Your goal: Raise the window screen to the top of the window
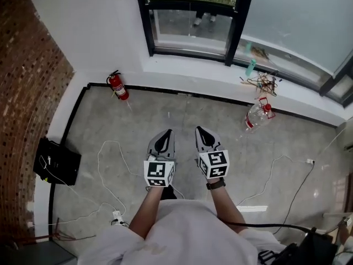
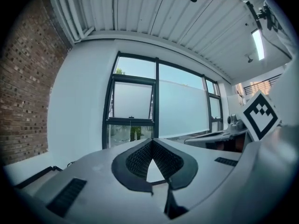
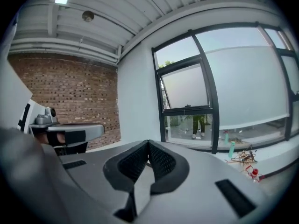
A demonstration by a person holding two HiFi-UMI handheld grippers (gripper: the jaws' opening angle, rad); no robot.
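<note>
Left gripper (image 1: 164, 137) and right gripper (image 1: 203, 134) side by side, jaws of both clenched on nothing, facing far window (image 1: 190, 22) with window screen (image 3: 186, 85); fire extinguisher (image 1: 118, 87) far left.

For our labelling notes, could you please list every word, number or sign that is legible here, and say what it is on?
No text can be read in any view.
Fire extinguisher: any label is too small to read.
Plastic bottle: any print is too blurred to read.
Left marker cube and right marker cube: black-and-white square patterns only, no letters.
</note>
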